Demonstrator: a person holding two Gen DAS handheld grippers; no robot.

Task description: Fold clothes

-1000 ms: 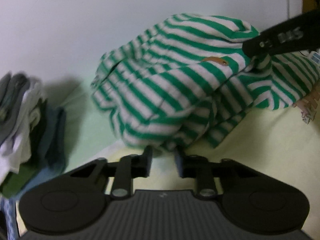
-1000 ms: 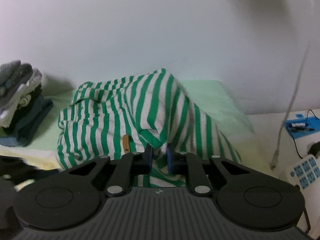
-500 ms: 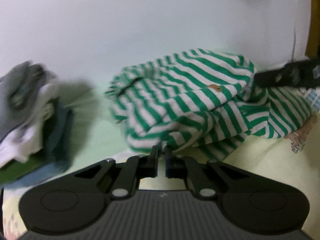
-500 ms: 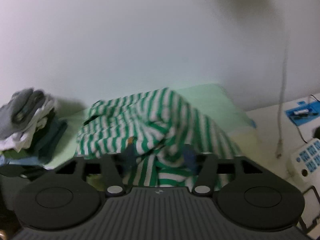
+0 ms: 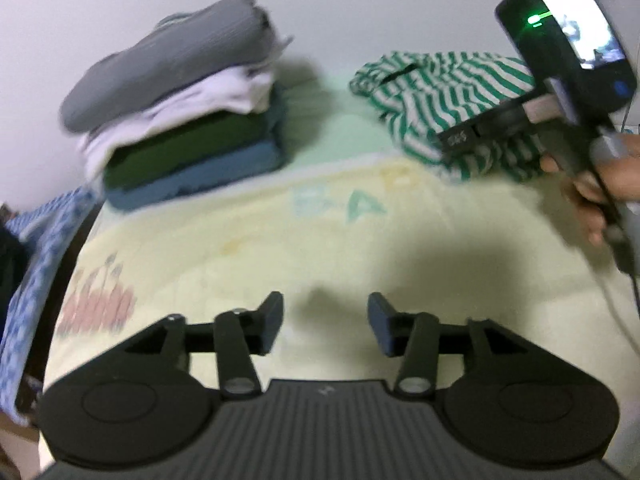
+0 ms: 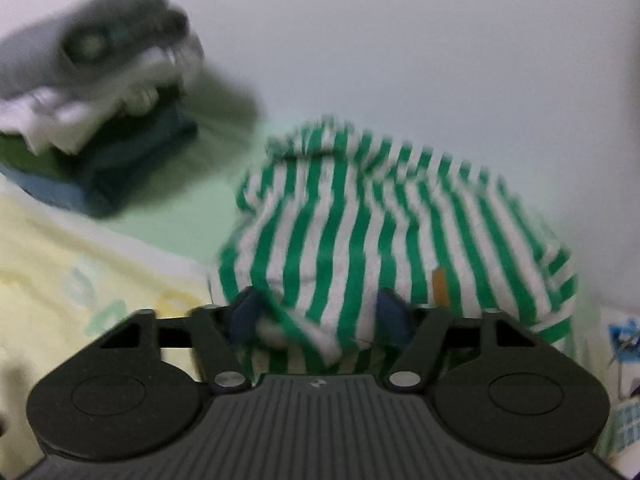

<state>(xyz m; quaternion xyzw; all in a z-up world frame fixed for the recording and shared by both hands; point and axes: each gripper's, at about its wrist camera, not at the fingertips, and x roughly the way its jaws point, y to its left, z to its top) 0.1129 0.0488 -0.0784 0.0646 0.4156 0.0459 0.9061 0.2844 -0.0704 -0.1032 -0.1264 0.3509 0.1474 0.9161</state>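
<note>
The green-striped garment (image 6: 384,236) lies crumpled on the yellow blanket (image 5: 280,240) against the wall, filling the centre and right of the right wrist view. The right gripper (image 6: 320,314) tilts down into its near edge; its jaws have just been closing, with a bunch of cloth between them, though blur hides whether the pads press. A hand (image 5: 600,188) holds it at the right edge of the left view. The left gripper (image 5: 325,322), angled down over bare blanket, has just been opening and stands spread, empty. A folded stack (image 5: 180,108) sits upper left.
</note>
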